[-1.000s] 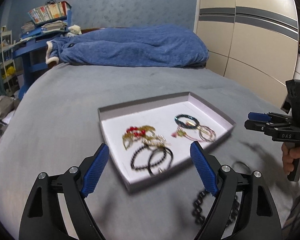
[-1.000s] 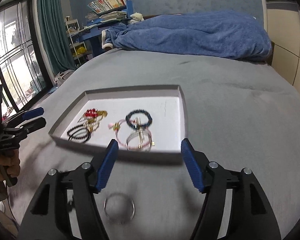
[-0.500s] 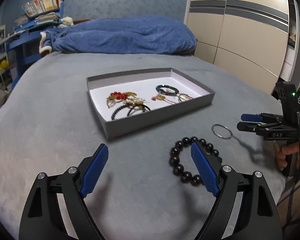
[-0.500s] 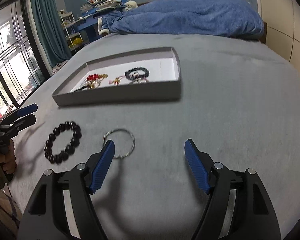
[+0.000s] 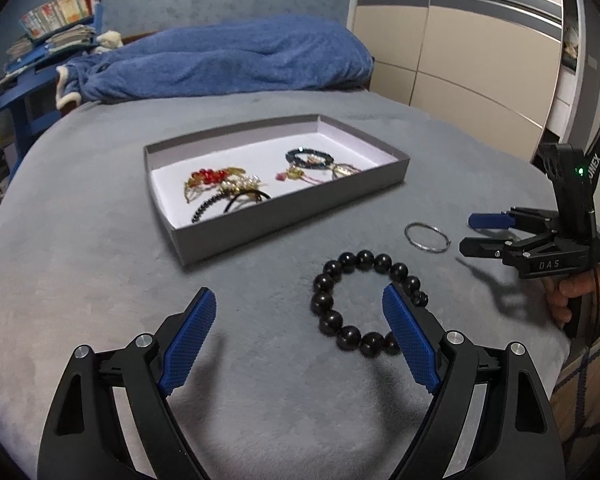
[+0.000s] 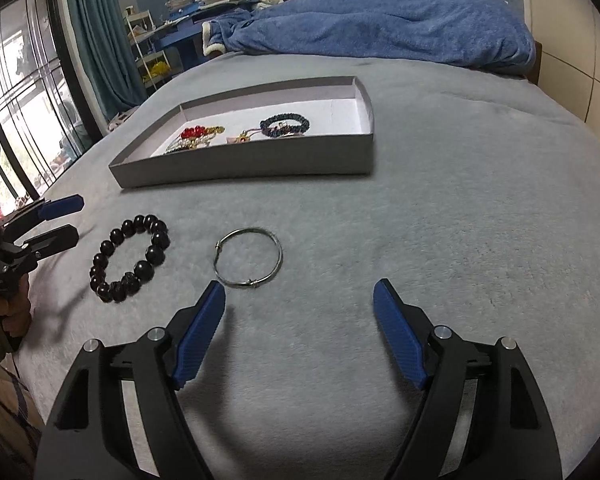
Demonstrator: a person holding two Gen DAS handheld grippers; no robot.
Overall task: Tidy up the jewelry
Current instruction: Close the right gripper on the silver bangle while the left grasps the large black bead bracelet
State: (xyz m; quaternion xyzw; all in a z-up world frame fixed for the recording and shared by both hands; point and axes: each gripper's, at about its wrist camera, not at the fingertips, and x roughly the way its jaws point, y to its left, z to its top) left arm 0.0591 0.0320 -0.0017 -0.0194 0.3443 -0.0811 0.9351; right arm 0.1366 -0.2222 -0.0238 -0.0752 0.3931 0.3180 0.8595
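A grey box tray (image 5: 284,216) (image 6: 244,166) holding several pieces of jewelry lies on the grey bed. A black bead bracelet (image 5: 332,304) (image 6: 130,258) and a thin silver bangle (image 5: 426,236) (image 6: 248,258) lie on the cover in front of the tray. My left gripper (image 5: 300,334) is open and empty, its right finger just over the bead bracelet's near side; it also shows in the right wrist view (image 6: 62,222). My right gripper (image 6: 300,320) is open and empty, just short of the bangle; it also shows in the left wrist view (image 5: 474,232).
A blue blanket (image 5: 220,64) (image 6: 380,24) is bunched at the far end of the bed. A wardrobe (image 5: 480,40) stands to the right. A blue shelf with books (image 6: 204,0) and a window with a curtain (image 6: 92,40) are at the left.
Both grippers have pulled back from over the tray and dropped lower. The bead bracelet and the silver bangle have come into full view in front of them. Both jaws stay open.
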